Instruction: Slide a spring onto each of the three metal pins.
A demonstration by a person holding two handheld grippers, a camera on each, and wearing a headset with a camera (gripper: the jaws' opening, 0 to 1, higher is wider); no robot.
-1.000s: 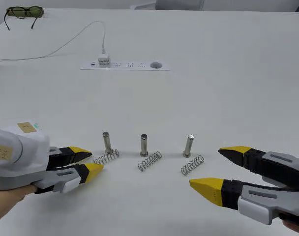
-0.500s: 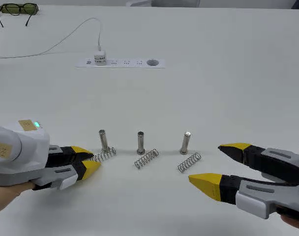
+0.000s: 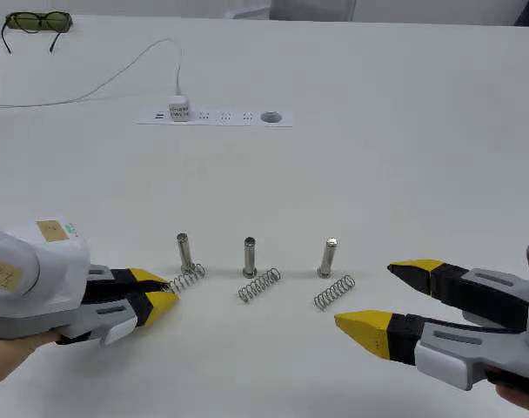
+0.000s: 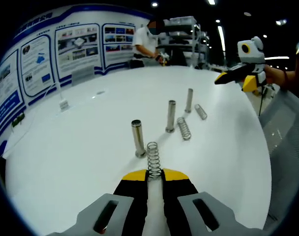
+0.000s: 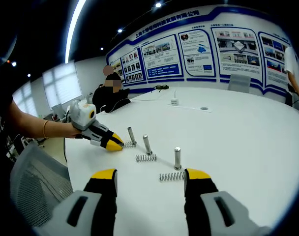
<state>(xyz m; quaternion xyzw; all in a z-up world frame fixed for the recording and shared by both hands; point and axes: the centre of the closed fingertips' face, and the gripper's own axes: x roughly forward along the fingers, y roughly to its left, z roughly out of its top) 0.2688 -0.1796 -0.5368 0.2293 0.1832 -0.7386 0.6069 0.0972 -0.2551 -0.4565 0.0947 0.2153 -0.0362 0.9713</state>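
Observation:
Three metal pins stand upright in a row on the white table: left pin (image 3: 185, 251), middle pin (image 3: 250, 257), right pin (image 3: 327, 258). A spring lies in front of each: left spring (image 3: 188, 278), middle spring (image 3: 259, 285), right spring (image 3: 334, 293). My left gripper (image 3: 160, 293) is shut on the near end of the left spring (image 4: 153, 157), which still rests on the table beside the left pin (image 4: 137, 138). My right gripper (image 3: 388, 296) hangs open to the right of the right spring (image 5: 172, 176) and right pin (image 5: 177, 158), apart from both.
A white power strip (image 3: 214, 117) with a plug and cable lies at the far middle of the table. Glasses (image 3: 38, 21) sit at the far left corner. A person (image 4: 147, 42) stands beyond the table's far end.
My left gripper's jaws have come together on the end of the left spring. The right gripper has stayed open, almost in place. The head camera shifted slightly.

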